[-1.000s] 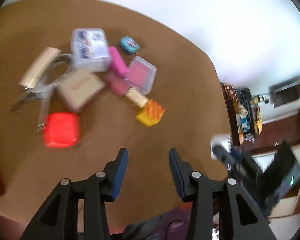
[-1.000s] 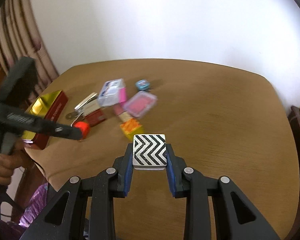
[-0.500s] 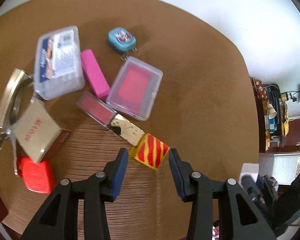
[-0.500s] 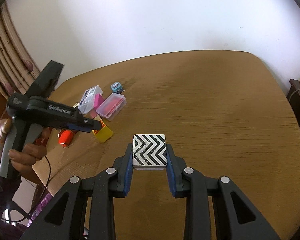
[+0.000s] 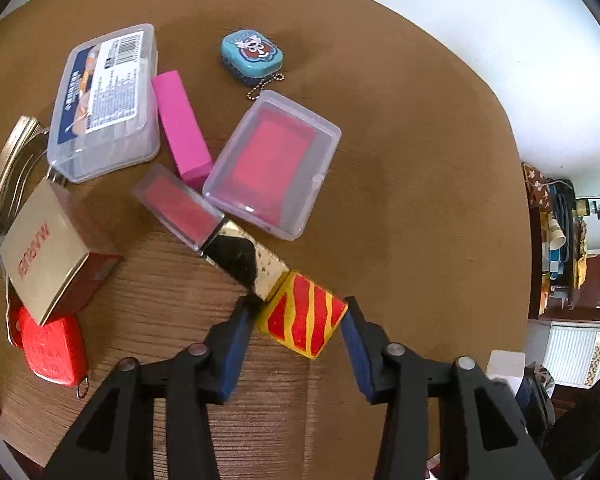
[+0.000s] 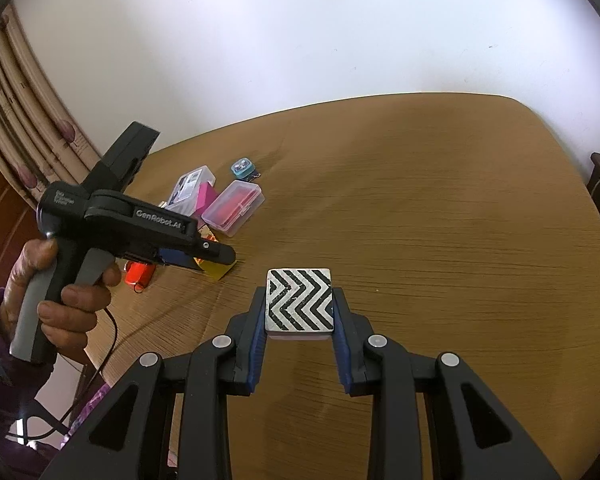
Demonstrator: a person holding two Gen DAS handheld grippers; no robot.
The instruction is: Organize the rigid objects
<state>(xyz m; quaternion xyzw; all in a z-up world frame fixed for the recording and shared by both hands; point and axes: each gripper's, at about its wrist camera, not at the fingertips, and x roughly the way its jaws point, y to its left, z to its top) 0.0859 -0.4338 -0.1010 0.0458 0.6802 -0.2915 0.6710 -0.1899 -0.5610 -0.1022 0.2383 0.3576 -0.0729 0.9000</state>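
Left gripper (image 5: 298,322): jaws wide, one finger on each side of the red-and-yellow striped block (image 5: 302,320); the block's corners look very near the pads, contact not clear
Striped block: on the wooden table (image 5: 420,200), turned cornerwise between the fingers, its far corner touching the gold-and-black bar (image 5: 246,260)
Gold-and-black bar: runs from the striped block to the small clear case with red insert (image 5: 178,206)
Clear box with red card (image 5: 272,164): beyond the striped block, just beside the pink block (image 5: 182,126)
Labelled clear box (image 5: 106,100): beyond the striped block, left of the pink block
Blue tin with chain (image 5: 252,58): farthest from the striped block
Gold-topped red carton (image 5: 48,260): left of the striped block, overlapping the red tape measure (image 5: 52,350)
Right gripper (image 6: 299,316): jaws narrow, clamped on the black-and-white chevron block (image 6: 299,300), held well to the right of the striped block
Left hand (image 6: 56,300): wrapped round the left gripper's handle
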